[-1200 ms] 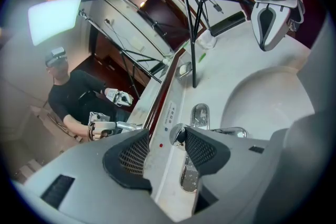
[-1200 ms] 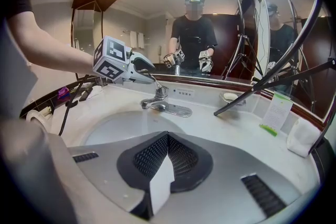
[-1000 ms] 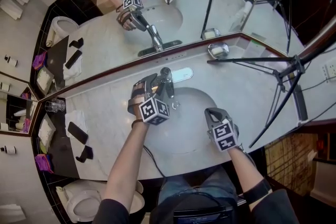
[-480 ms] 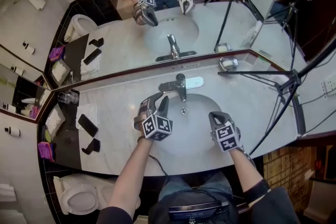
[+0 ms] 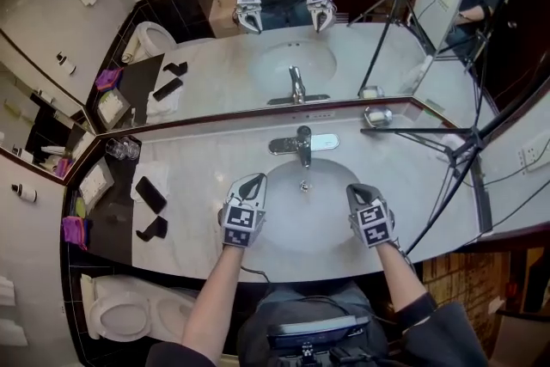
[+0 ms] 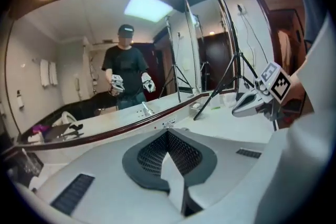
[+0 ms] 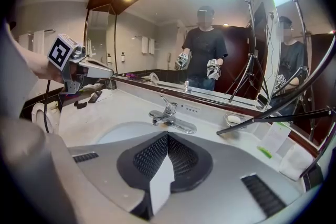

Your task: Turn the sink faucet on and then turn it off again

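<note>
Pulling back from the faucet, left gripper, fingers just closed empty; right gripper's closed too

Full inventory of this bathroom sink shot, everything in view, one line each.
single-lever metal faucet: 1, chrome, back edge of the basin
oval sink basin: 1, white, set in the counter
marble counter: 1, pale grey, below the mirror
wall mirror: 1, dark-edged, behind the counter
soap dish: 1, chrome, right of the faucet
tripod: 1, black, right end of the counter
glass tumbler: 1, clear, far left corner
flat handheld devices: 2, black, left of the basin
toilet: 1, white, lower left
left tool: 1, grey, over the basin's left rim, jaws just closed on nothing
right tool: 1, grey, over the right rim, shut, empty
</note>
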`<state>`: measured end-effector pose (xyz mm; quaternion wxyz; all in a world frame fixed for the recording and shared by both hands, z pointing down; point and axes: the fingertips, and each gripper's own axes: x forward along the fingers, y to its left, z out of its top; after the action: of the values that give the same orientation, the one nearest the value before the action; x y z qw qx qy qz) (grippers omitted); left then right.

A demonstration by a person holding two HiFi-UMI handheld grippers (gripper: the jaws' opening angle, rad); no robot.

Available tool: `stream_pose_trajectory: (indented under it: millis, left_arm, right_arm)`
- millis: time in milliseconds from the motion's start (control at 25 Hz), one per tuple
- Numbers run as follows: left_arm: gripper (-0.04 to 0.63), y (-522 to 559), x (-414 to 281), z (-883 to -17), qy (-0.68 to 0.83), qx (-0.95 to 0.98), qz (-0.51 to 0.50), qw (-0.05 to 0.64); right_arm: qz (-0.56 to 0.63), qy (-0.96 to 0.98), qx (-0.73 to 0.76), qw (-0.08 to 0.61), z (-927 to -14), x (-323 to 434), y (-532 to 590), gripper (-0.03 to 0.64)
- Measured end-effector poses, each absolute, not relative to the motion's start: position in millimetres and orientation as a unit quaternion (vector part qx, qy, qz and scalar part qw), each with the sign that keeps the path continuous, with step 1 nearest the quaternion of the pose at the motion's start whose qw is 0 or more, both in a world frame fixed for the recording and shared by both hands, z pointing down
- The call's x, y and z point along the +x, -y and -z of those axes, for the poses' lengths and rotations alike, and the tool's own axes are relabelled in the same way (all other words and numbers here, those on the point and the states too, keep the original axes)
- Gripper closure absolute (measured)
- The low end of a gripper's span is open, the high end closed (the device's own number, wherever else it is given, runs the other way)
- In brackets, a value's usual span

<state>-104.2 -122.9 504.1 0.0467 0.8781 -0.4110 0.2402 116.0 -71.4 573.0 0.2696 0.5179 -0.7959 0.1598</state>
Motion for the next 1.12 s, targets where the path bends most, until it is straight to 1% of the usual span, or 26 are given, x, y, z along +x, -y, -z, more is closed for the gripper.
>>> stream_pose_trajectory:
  millis: [280,400,560,1120]
  left_arm:
    - [0.595,89,-131,-519,0.440,0.866,-0.183,0.154]
    - [0.595,76,-140,-526,0.446,0.860,-0.164,0.187]
    - [0.595,61,-147,-533,0.451,0.855,-0.164,0.198]
    - [0.595,45,-148,-542,0.459,0.850,-0.178,0.186]
  right_arm:
    - [-0.141,0.792,0.523,0.280,-563,126,58,0.598]
    - [-0.136,0.791,0.525,0.283,-561,129,51,0.598]
    - [-0.133,0.788,0.529,0.287,-562,133,41,0.598]
    - [-0.139,0.786,0.526,0.294,-572,135,24,0.598]
